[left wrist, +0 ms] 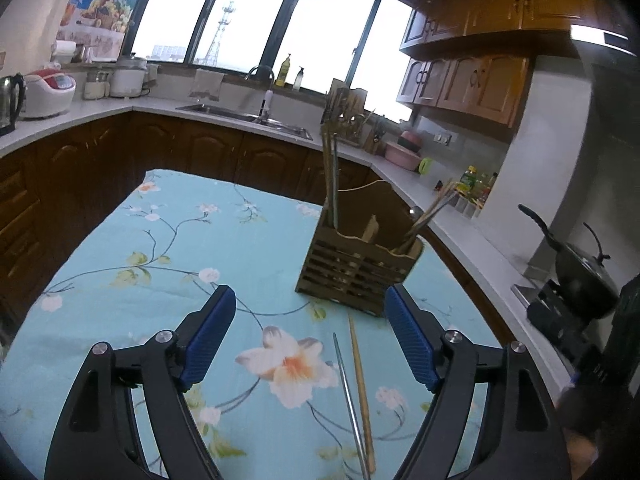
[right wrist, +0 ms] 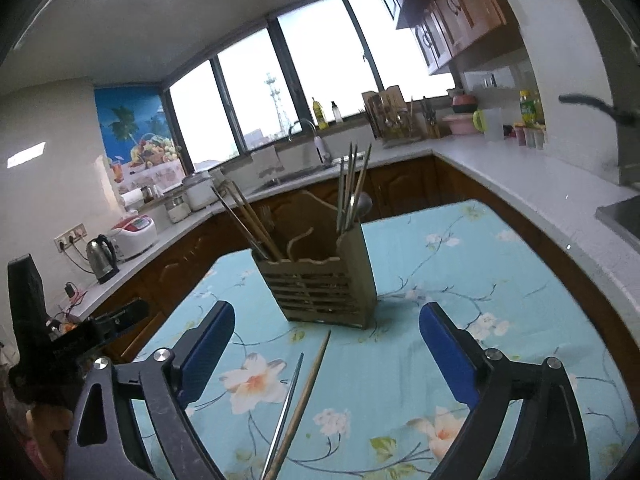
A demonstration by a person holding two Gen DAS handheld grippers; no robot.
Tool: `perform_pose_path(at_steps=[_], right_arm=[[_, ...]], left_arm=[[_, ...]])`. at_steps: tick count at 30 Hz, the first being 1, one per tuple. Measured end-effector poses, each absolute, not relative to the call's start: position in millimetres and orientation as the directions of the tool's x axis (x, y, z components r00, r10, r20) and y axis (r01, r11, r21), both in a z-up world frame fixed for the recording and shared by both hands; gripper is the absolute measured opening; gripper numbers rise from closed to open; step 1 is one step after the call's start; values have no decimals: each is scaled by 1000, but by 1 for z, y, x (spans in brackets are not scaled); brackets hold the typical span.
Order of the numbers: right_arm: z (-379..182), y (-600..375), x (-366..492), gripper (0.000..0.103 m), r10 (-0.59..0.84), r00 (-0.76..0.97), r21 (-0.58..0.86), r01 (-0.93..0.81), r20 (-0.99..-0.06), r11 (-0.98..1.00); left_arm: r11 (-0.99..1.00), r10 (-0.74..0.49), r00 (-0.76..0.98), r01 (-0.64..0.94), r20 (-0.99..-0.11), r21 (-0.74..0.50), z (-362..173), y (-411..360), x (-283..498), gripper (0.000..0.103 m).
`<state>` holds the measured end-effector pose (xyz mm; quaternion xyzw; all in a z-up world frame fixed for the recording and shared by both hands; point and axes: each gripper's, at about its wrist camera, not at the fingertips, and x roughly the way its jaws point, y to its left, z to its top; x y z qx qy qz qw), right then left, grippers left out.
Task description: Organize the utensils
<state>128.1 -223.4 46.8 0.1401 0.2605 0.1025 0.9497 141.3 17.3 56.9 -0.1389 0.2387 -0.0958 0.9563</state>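
Lying side by side on the floral bench, 1 wooden chopstick, 1 metal chopstick, slatted wooden holder beyond, left gripper and right gripper spread, holding nothing.

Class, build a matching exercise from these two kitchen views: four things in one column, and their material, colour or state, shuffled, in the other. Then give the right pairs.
Things:
1. wooden chopstick
2. metal chopstick
3. utensil holder
4. left gripper

Descriptions:
A. open, holding nothing
B. upright on the tablecloth, utensils standing in it
C. silver, lying flat
D. tan, lying flat

Pairs: 1-D, 2-C, 3-B, 4-A
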Motion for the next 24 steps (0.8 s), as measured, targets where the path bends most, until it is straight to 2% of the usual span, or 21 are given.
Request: perform_pose_path(at_steps=[3, 5, 7, 14, 24], right_arm=[[61, -225, 113, 103, 256, 865, 306, -127, -431, 943], [70, -224, 99, 103, 240, 882, 284, -128, -406, 950], [72, -222, 83, 103, 222, 898, 257, -128, -380, 958], [43, -211, 38, 103, 122, 947, 159, -77, -296, 984], [10, -205, 23, 103, 100, 934, 131, -58, -342, 990]], left_arm=[[951, -240, 880, 128, -410, -281, 61, 14, 118, 85], [954, -226, 889, 121, -399, -273, 59, 13, 104, 95], [957, -214, 897, 113, -386, -267, 55, 12, 92, 97], [981, -116, 946, 63, -303, -182, 31, 9, 54, 101], [989, -56, 951, 11, -305, -148, 4, 15, 37, 102]])
